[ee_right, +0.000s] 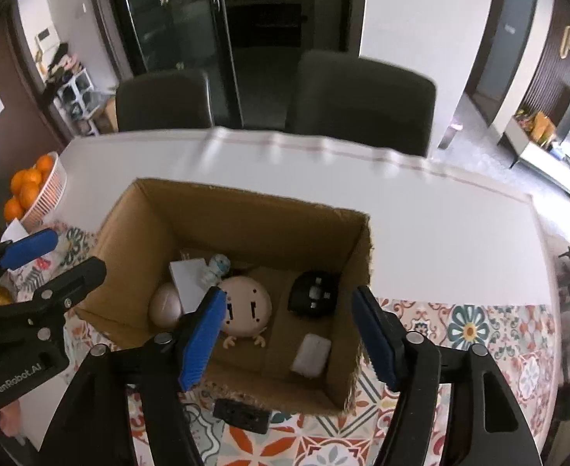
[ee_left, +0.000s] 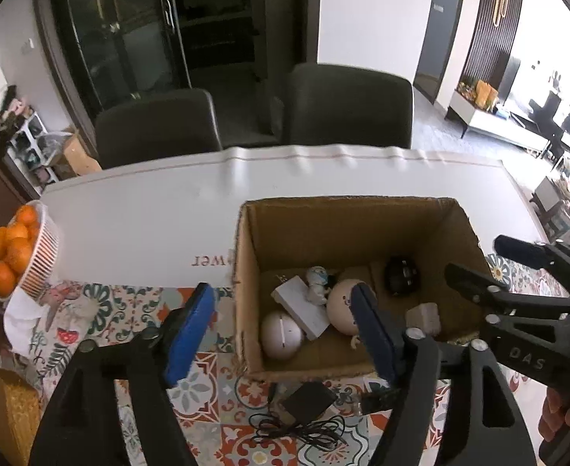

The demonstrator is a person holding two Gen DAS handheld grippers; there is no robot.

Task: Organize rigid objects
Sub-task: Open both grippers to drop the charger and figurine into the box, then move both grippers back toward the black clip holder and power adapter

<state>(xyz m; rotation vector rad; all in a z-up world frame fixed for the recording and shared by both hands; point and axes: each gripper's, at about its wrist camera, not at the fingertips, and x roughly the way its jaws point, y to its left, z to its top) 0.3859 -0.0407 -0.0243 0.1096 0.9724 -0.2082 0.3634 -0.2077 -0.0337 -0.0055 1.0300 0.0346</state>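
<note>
Left gripper spread wide, nothing between the blue pads, tilted down over the near left corner of the cardboard box. Right gripper likewise parted and empty, angled down above the box's near wall. Inside, low in frame: round beige doll head, white box, small figurine, black round device, pale block; details hard to make out. Black adapter with cord below the box, partly hidden. Readable: "DAS", "GenRobot.AI", inverted "wer" on the white sheet.
</note>
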